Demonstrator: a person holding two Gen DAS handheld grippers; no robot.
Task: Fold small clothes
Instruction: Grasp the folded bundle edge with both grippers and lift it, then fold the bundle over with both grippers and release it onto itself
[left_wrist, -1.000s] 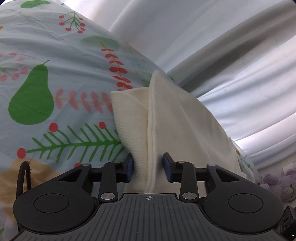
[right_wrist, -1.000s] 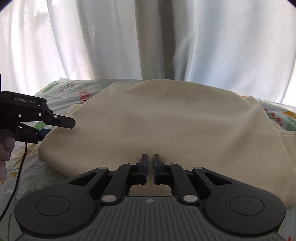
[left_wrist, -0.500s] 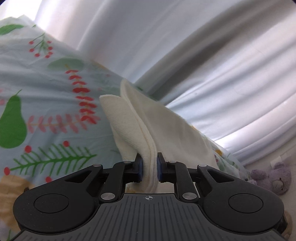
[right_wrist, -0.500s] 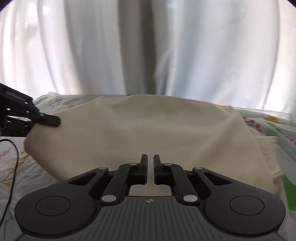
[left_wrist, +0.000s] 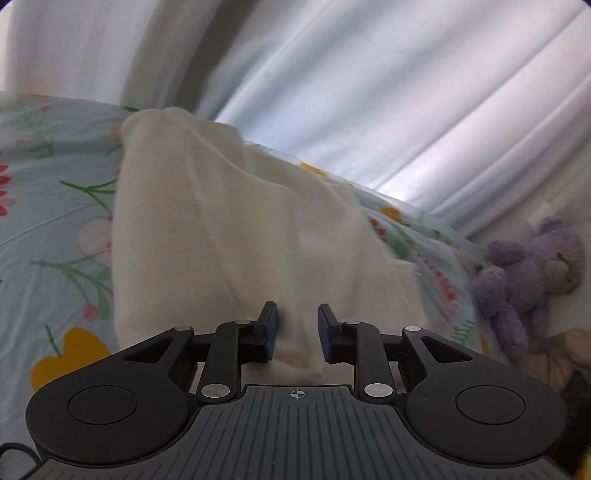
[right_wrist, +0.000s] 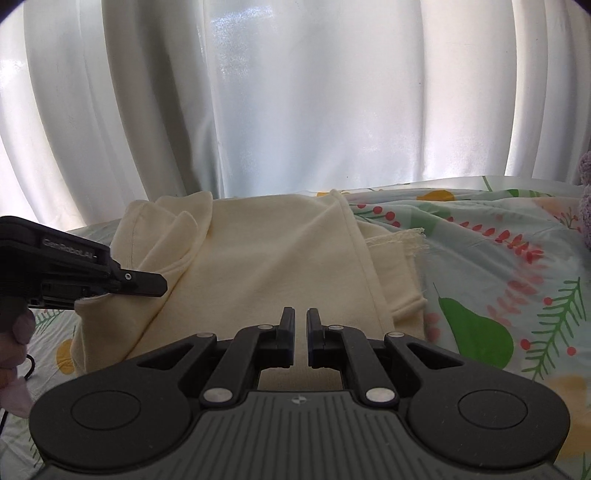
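Cream garment (right_wrist: 266, 266) lies between parted left gripper (left_wrist: 297, 332) fingers (left_wrist: 269, 328).

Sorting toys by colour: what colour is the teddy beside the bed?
Purple teddy, clearest in the left wrist view.

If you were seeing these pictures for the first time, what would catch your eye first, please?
The cream garment dominates, lying partly folded across the middle of the fruit-and-berry printed bedsheet. The left gripper hangs open over its near edge, while the right gripper sits nearly closed above the cloth. A purple plush toy lies beyond the sheet's edge, below the white curtains.
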